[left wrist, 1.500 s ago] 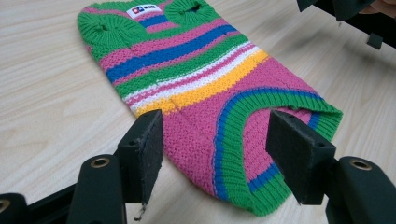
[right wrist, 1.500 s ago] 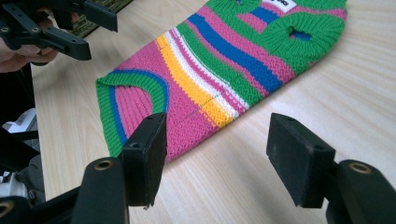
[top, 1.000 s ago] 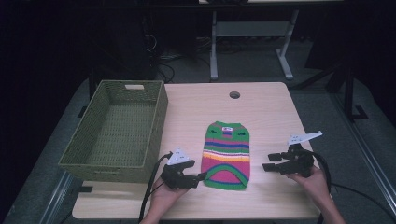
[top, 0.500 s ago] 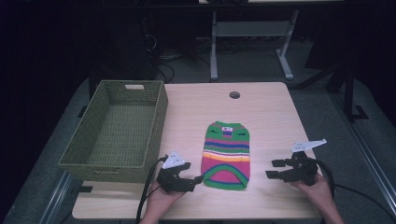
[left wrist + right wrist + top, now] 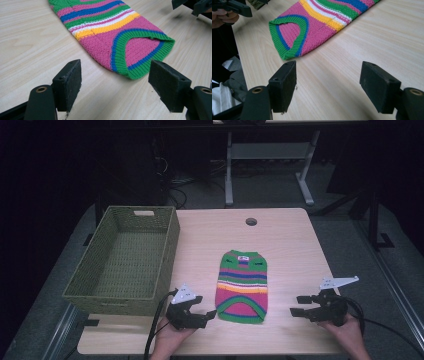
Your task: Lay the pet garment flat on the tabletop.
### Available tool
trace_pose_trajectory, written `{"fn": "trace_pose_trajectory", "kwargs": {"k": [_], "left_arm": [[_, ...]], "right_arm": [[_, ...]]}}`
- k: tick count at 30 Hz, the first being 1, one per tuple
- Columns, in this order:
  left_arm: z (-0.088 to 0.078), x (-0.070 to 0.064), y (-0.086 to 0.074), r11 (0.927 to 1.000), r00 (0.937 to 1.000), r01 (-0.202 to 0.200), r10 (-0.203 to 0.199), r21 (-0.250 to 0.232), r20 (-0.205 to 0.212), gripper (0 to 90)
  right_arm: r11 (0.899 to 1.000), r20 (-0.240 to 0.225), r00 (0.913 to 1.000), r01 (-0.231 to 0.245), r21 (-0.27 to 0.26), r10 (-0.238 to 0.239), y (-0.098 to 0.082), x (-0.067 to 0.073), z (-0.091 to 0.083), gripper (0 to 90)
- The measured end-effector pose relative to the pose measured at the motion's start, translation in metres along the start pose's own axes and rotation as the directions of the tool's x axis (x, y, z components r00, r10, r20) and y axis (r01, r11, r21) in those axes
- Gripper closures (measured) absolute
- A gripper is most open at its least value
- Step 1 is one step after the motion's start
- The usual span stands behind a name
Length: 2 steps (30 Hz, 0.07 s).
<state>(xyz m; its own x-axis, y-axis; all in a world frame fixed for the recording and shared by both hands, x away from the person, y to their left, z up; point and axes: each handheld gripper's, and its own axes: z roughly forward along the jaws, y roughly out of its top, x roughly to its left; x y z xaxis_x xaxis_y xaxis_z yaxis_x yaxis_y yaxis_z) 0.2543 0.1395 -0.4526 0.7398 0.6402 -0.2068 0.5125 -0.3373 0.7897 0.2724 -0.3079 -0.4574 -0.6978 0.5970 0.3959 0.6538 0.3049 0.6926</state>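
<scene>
A small knitted sweater (image 5: 242,285) with green, pink, blue, yellow and white stripes lies flat on the wooden table (image 5: 290,250), its hem toward the near edge. My left gripper (image 5: 209,316) sits just left of the hem, pointing at it. Its jaws have just been opening and nothing is between them. In the left gripper view the left gripper (image 5: 115,82) stands open just short of the sweater's hem (image 5: 140,50). My right gripper (image 5: 297,305) is right of the hem, a hand's width away. Its jaws have also just been opening, and in the right gripper view the right gripper (image 5: 328,82) frames bare wood below the sweater (image 5: 317,22).
An olive woven basket (image 5: 170,245) stands empty on the table's left side, close behind my left hand. A round cable hole (image 5: 251,221) sits near the far edge. A metal stand (image 5: 270,155) rises from the dark floor beyond the table.
My right gripper has drifted toward the near edge of the table. Both grippers' jaws stand a little wider. The sweater has not moved.
</scene>
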Motion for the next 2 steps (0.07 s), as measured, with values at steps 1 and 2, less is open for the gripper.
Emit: {"fn": "trace_pose_trajectory", "kwargs": {"k": [1, 2], "left_arm": [[-0.0004, -0.0007, -0.0008, 0.9999, 0.9999, -0.012, 0.012, 0.006, 0.003, 26.3], [-0.0004, -0.0007, -0.0008, 0.9999, 0.9999, -0.012, 0.012, 0.006, 0.003, 26.3]], "right_arm": [[1.0, -0.004, 1.0, -0.002, -0.018, 0.002, -0.0045, 0.0006, -0.003, 28.8], [1.0, -0.004, 1.0, -0.002, -0.018, 0.002, -0.0045, 0.0006, -0.003, 28.8]]}}
